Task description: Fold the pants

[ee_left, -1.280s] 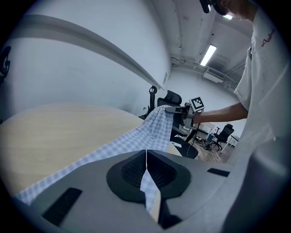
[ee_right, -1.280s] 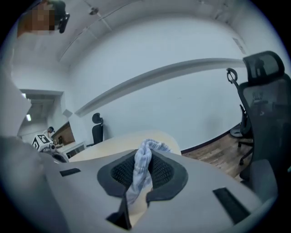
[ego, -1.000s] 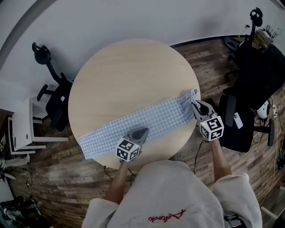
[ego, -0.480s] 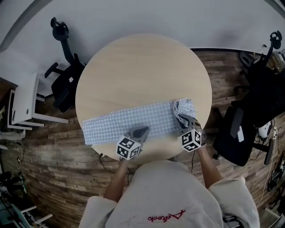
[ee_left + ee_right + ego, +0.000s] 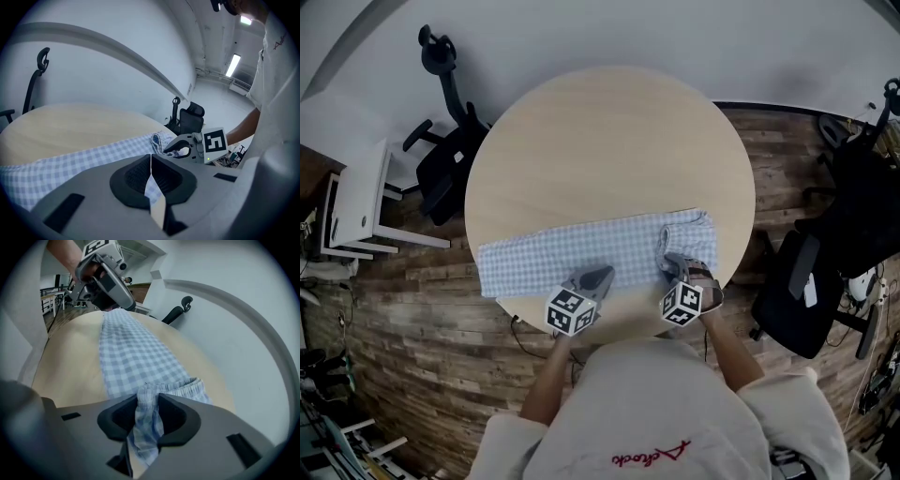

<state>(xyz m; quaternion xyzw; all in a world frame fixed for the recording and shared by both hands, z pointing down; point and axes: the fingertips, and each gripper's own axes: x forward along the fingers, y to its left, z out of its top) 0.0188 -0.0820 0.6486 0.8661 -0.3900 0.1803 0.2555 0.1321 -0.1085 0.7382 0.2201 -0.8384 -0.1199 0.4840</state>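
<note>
Blue checked pants (image 5: 581, 248) lie in a long strip across the near side of the round wooden table (image 5: 609, 141). My left gripper (image 5: 598, 277) is shut on the pants' near edge at mid-length; a thin sliver of cloth shows between its jaws (image 5: 151, 161). My right gripper (image 5: 667, 265) holds the bunched waistband end (image 5: 147, 397), which is folded back over the strip. Its jaws have just been opening a little, and the cloth still fills the gap between the pads. Each gripper shows in the other's view, the right one (image 5: 180, 146) and the left one (image 5: 105, 284).
A black office chair (image 5: 450, 159) stands beyond the table at the left, next to a white side table (image 5: 356, 206). Another black chair (image 5: 811, 291) stands close to the table's right edge. The floor is wooden planks.
The right gripper has carried the waistband end left and down, laying it back over the pants. The left gripper has stayed on the near edge, shifting only slightly.
</note>
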